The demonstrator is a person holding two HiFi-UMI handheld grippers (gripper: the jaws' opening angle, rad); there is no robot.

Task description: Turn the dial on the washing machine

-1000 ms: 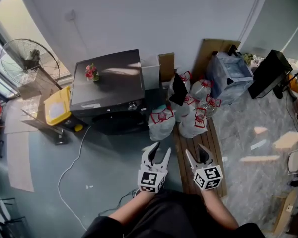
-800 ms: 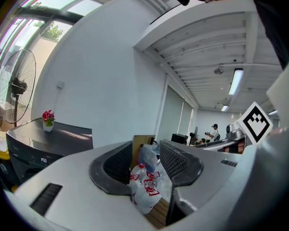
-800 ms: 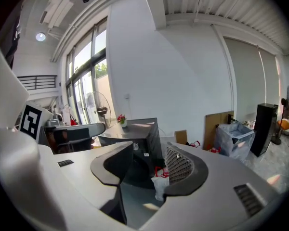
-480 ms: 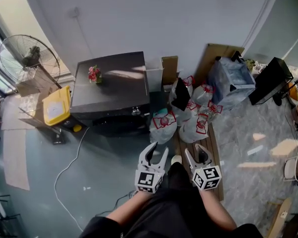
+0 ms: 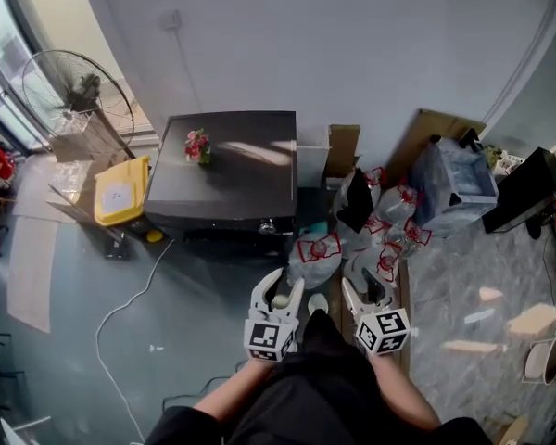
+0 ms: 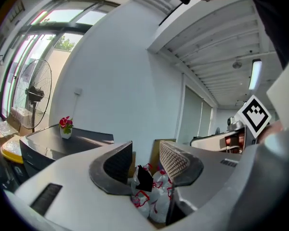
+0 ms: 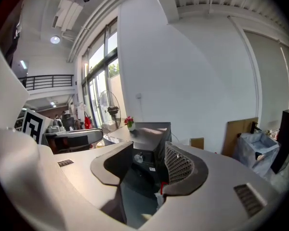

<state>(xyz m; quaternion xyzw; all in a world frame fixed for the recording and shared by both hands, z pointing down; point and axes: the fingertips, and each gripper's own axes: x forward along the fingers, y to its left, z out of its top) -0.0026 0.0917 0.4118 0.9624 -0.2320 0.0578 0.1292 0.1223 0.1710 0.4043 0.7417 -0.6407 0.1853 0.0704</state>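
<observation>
Three views: one high overhead, two low along the jaws

The head view looks steeply down from well above on the washing machine point(image 5: 224, 170), the white bags point(image 5: 352, 239), and the left gripper point(image 5: 283, 284) and right gripper point(image 5: 361, 286) at its lower edge; the left gripper view faces roughly level toward the bags, with the washing machine at its left; the right gripper view faces the washing machine's front corner from some way off; all three share the washing machine.

Person in black clothing point(image 5: 315, 392), forearms point(image 5: 224, 400) bare.
Both the left hand-held gripper point(image 5: 285, 282) and right hand-held gripper point(image 5: 359, 282): white plastic shells, dark grey curved jaws, dimpled pads, white cubes point(image 5: 268, 339) with black square markers.
</observation>
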